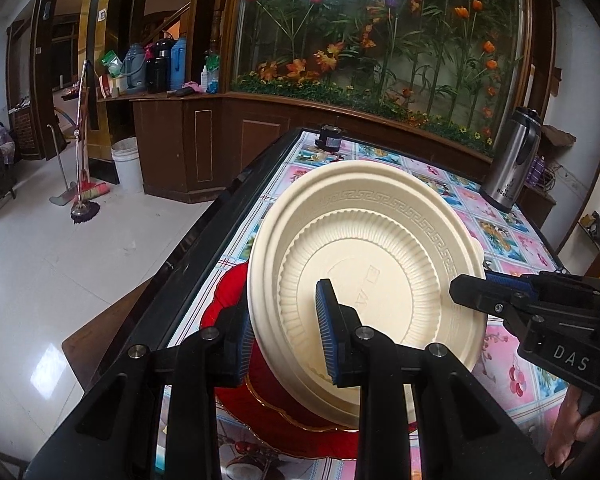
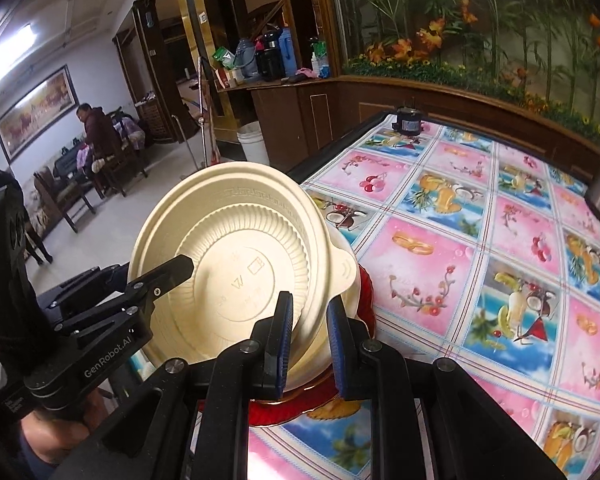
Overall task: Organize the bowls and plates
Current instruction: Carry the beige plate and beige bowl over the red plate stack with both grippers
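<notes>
A cream bowl (image 1: 364, 248) with a ribbed inside and a key-pattern rim is held tilted over a red plate (image 1: 268, 412) at the table's near left edge. My left gripper (image 1: 286, 336) is shut on the bowl's near rim, one pad inside and one outside. My right gripper (image 2: 310, 340) is shut on the opposite rim of the cream bowl (image 2: 236, 264); it also shows in the left wrist view (image 1: 476, 288). The red plate (image 2: 292, 408) lies under the bowl and is mostly hidden. Whether the bowl touches the plate I cannot tell.
The table (image 2: 480, 240) has a pink and blue fruit-print cloth. A steel thermos (image 1: 512, 160) stands at the right. A small dark jar (image 1: 330, 136) stands at the far edge. The dark table edge (image 1: 204, 248) runs along the left, with floor beyond.
</notes>
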`<state>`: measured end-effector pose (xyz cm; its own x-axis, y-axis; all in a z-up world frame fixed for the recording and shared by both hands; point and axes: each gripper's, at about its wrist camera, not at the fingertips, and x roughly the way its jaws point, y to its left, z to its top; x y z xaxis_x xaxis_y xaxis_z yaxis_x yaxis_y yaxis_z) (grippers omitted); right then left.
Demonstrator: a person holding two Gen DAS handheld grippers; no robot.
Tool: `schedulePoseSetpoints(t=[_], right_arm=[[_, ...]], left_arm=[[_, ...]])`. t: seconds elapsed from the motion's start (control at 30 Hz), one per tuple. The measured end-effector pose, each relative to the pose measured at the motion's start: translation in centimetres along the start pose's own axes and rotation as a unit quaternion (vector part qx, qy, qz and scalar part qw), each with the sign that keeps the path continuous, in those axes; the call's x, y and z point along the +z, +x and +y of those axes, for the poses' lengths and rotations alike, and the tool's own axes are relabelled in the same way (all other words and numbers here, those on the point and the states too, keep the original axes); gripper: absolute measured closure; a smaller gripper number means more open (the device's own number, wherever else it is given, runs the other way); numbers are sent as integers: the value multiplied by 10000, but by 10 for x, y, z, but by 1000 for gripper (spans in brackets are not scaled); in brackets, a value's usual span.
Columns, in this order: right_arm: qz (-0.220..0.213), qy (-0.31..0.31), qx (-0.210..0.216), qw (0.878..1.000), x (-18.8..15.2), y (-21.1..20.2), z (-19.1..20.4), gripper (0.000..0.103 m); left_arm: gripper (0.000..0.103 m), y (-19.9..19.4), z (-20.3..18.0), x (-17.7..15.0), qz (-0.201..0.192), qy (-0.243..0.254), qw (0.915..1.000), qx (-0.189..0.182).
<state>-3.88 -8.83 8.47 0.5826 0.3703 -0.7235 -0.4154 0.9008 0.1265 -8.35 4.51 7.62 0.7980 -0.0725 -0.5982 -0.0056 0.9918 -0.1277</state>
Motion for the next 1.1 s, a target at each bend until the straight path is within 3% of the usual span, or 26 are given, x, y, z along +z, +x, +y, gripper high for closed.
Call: schedulePoseSetpoints(t=[1.1], right_arm=[[16,-293,-249,9993,-5,7,6,83]], left_arm=[[78,3,1,-5,63,83,9999,94]])
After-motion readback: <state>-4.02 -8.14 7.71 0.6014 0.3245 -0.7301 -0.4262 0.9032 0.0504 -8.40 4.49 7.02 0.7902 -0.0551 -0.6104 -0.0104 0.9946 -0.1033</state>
